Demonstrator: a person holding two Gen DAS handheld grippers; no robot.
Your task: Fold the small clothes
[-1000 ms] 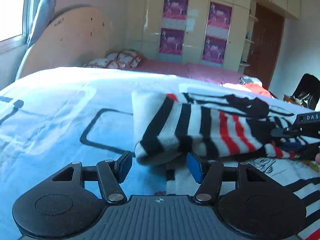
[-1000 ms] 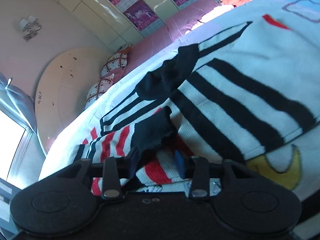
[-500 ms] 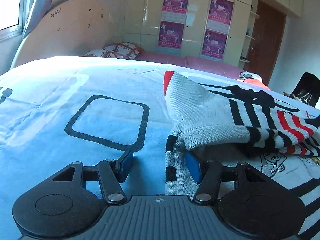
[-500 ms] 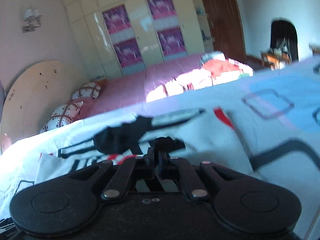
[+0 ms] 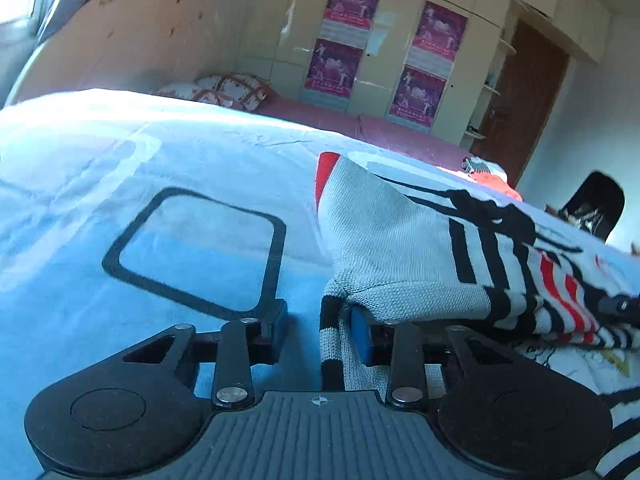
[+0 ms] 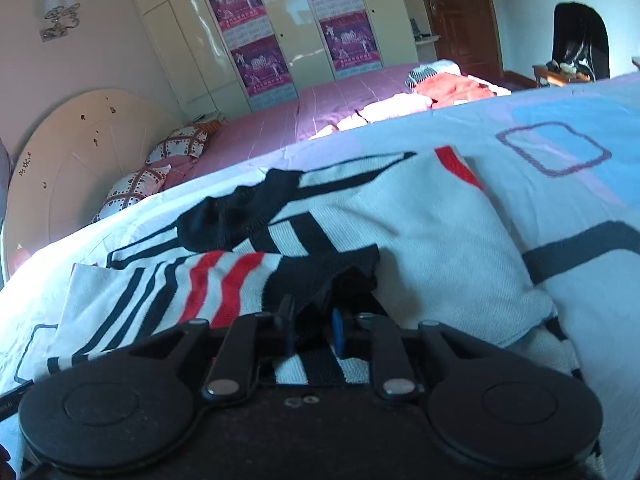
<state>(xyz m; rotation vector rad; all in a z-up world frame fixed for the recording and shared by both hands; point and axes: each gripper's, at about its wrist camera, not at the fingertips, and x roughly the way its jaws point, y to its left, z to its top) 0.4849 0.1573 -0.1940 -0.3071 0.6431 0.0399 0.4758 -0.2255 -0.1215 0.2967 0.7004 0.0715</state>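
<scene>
A white knit sweater [image 5: 400,248] with black and red stripes lies partly folded on the pale blue bedspread [image 5: 120,168]. My left gripper [image 5: 319,326] is low at the sweater's near left corner. Its jaws are closing, and a striped edge of the knit lies between them against the right pad [image 5: 362,334]. The left pad is clear of the cloth. In the right wrist view the sweater [image 6: 420,240] spreads ahead. My right gripper [image 6: 312,330] pinches the sweater's black cuff [image 6: 320,276], and its jaws are just starting to open.
Behind the bedspread [image 6: 560,128] is a pink bed with patterned pillows [image 5: 232,88] and a heap of clothes [image 6: 452,84]. A rounded headboard [image 6: 80,152] stands at the left. A wardrobe with posters [image 6: 260,52] and a chair draped in dark cloth [image 6: 580,40] are at the back.
The right gripper closed on the black cuff and rolled level, drawing the sleeve over the sweater. The left gripper sank to the sweater's corner and its jaws narrowed.
</scene>
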